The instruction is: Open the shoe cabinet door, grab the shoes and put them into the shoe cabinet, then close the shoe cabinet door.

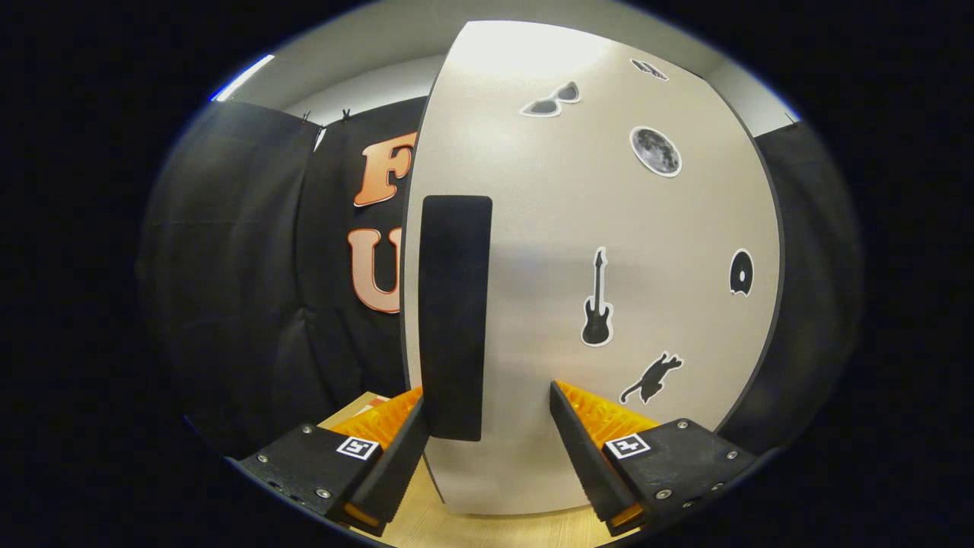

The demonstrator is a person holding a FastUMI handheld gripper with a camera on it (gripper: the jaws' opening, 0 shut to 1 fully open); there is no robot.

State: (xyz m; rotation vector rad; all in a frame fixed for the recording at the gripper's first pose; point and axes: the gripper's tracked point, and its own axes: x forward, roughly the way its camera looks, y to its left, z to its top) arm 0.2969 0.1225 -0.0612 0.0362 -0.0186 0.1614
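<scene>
Directly ahead of the gripper (487, 415): shoe cabinet door (609, 304), pale rigid panel, likely light and smooth. Best hold: dark vertical handle (455, 316) near its left edge. Fingers spread wide, straddling the handle's lower end, gripping nothing. Wooden bench (487, 527) below.

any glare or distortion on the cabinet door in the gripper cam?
Gripper view: glare washes out the top of the cabinet door; fisheye bows its straight edges into curves; the dark handle and stickers stay sharp; the open gripper straddles the handle's lower end.
</scene>
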